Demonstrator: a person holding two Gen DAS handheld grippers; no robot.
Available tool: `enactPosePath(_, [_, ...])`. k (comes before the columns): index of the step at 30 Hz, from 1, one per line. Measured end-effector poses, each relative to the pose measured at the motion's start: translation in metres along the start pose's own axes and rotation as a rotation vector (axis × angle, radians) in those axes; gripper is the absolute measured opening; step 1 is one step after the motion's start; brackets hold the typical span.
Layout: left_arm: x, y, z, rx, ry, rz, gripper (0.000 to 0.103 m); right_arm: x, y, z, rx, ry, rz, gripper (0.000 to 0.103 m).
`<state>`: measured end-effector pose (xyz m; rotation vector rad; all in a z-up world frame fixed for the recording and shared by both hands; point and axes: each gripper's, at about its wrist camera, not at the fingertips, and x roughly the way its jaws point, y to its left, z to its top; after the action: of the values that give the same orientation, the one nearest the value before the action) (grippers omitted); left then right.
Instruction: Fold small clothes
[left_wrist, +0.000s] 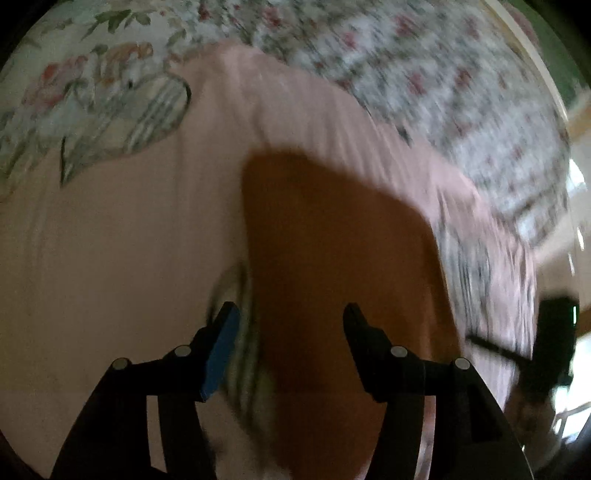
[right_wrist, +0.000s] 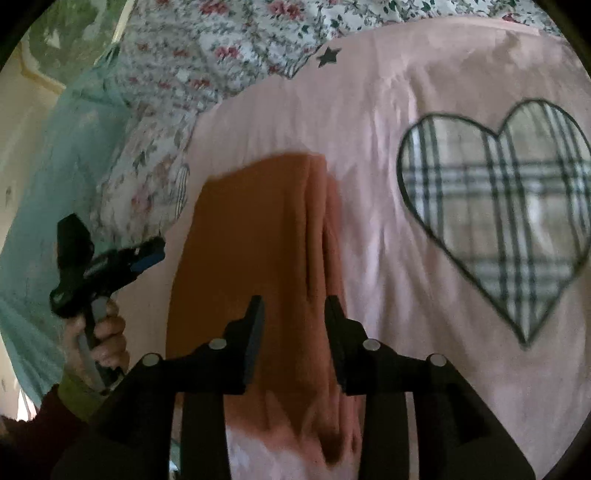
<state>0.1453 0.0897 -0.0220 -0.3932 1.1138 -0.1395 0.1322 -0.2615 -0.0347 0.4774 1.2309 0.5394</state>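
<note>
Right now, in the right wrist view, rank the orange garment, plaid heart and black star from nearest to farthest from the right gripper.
1. Orange garment: between the right gripper's fingers.
2. Plaid heart: off to the right, on the pink cover.
3. Black star: far ahead, near the floral bedding.

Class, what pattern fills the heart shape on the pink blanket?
A plaid check of dark and pale stripes inside the heart, clearest in the right wrist view.

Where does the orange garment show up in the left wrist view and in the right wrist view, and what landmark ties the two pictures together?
Left wrist view: the orange garment fills the centre and lower middle, between the open fingers.
Right wrist view: it lies centre to lower centre, folded in layers, running between the fingers of the right gripper.
Shared landmark: the pink bedspread under it, with a plaid heart patch.
</note>
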Motion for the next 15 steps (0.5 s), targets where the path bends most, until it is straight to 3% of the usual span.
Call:
enactPosePath(3, [-0.014, -0.004, -0.054, 0.038, 0.056, -0.007, 0.062, 0.001, 0.001, -0.021, -0.019, 0.033, -0.028, 0.035])
enactPosePath(7, [-0.029, -0.012, -0.107, 0.086, 0.072, -0.018, 0.072, 0.007, 0.002, -0.039, -0.016, 0.059, -0.036, 0.034])
enactPosePath(8, [-0.029, -0.014, -0.118, 0.089, 0.084, -0.034, 0.072, 0.009, 0.004, -0.042, -0.021, 0.064, -0.035, 0.022])
enactPosePath(10, [-0.025, -0.012, -0.127, 0.073, 0.096, -0.023, 0.071, 0.013, 0.009, -0.044, -0.033, 0.075, -0.032, 0.005])
enactPosePath(11, [-0.022, -0.008, -0.128, 0.036, 0.102, -0.015, 0.070, 0.011, 0.014, -0.042, -0.037, 0.069, -0.018, 0.005])
enactPosePath(15, [-0.028, 0.008, -0.118, -0.122, 0.065, -0.142, 0.070, -0.023, 0.030, -0.031, -0.055, -0.033, 0.093, 0.005])
